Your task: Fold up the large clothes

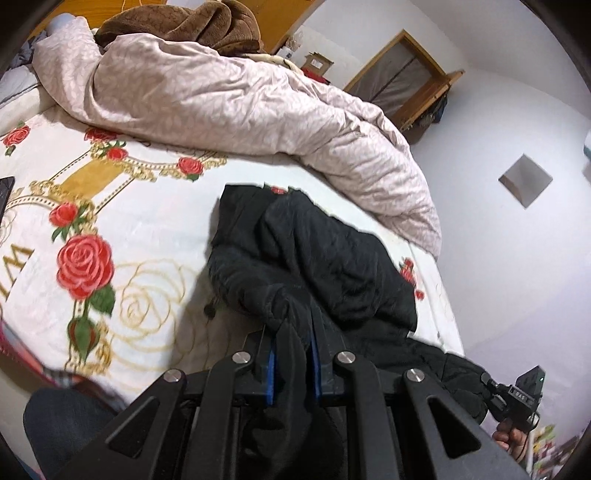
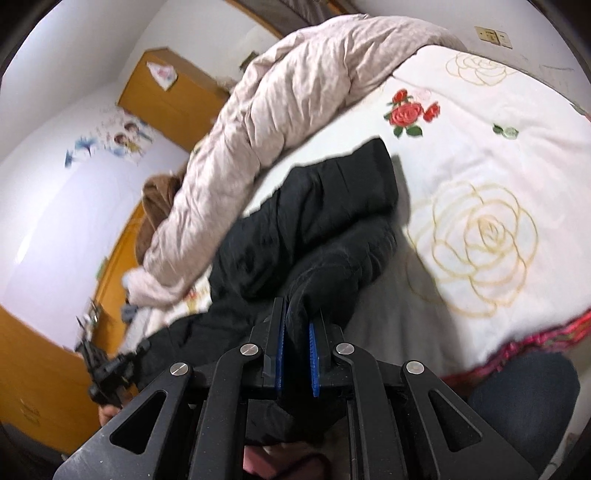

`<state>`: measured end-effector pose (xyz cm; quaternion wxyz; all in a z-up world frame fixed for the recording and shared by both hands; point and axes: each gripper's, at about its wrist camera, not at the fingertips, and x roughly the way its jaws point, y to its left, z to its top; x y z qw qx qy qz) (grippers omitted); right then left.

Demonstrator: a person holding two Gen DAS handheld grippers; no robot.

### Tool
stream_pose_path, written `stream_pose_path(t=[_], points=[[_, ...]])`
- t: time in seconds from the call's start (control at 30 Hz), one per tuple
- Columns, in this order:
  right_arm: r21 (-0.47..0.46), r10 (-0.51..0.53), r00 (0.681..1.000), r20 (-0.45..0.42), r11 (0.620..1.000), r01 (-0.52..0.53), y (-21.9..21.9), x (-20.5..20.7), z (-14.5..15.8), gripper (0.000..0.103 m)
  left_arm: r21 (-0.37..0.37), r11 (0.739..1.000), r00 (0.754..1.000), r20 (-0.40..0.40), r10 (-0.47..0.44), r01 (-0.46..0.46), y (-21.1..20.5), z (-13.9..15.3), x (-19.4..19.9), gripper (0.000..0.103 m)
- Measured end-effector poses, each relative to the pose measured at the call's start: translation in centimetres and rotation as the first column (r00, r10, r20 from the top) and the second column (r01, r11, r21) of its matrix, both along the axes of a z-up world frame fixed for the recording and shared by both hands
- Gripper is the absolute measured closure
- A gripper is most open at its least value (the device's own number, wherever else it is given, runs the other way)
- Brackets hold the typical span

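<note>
Two grippers share one garment — that is why the black coat (image 1: 317, 258) lies bunched and half lifted near the edge of the bed and not spread flat.

Furthest left in the left wrist view, the rose-printed bedspread (image 1: 122, 221) gives a broad open area, the likely reason the work is done on this side. Behind it a pale pink duvet (image 1: 240, 107) is heaped along the far side with a brown blanket (image 1: 192, 26) on top, seemingly pushed back to leave room.

At the middle, the left gripper (image 1: 291, 354) has its blue-padded jaws nearly closed on a thick fold of the coat, cloth filling the narrow gap between them. I judge the grip is set on a hem or edge so the padded fabric can be drawn taut.

Further right, the coat trails off the mattress edge toward the other tool. In the right wrist view, the right gripper (image 2: 297, 343) is likewise almost closed, a ridge of black fabric pinched between its pads. With both ends held, the coat hangs partly between them while its bulk rests on the bedspread just beside the duvet — a hold that suits lifting and laying one half over the other.
</note>
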<state>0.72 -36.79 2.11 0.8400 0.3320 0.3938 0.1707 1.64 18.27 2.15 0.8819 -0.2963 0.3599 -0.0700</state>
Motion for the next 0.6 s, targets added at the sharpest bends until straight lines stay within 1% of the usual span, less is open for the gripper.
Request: stream_pose_path(t=[0.07,0.17,0.2,0.37,0.47,0.6], points=[[0.021,-0.02,1.0,0.019,1.0,0.02,0.0,2.1,0.8,0.093,-0.015,1.0,1.0,0.015,0.018,-0.018,0.4,0.6,1.5,0.088],[0.023,-0.043,0.998,0.043,0.999,0.042,0.1,5.6,2.3,0.093,-0.034,0.999,0.999,0.033,0.038,-0.037,1.0,1.6,4.6,0.088],[0.026,-0.046,0.998,0.046,0.999,0.045,-0.1,6.3,2.6,0.093,-0.037,0.998,0.998,0.037,0.042,-0.04,1.1,1.9,5.7,0.088],[0.004,-0.066,0.997,0.034,0.998,0.066,0.3,13.9,3.8,0.093,-0.032,0.998,0.998,0.034,0.056,-0.055,1.5,2.6,12.6,0.088],[-0.009,-0.074,0.997,0.001,0.997,0.074,0.4,18.3,3.2,0.092,-0.026,0.998,0.998,0.015,0.06,-0.06,1.7,2.1,16.8,0.088],[-0.044,-0.086,0.994,-0.062,0.996,0.083,0.7,23.7,1.1,0.092,-0.001,0.998,0.998,-0.032,0.061,-0.061,1.9,0.2,21.5,0.088]])
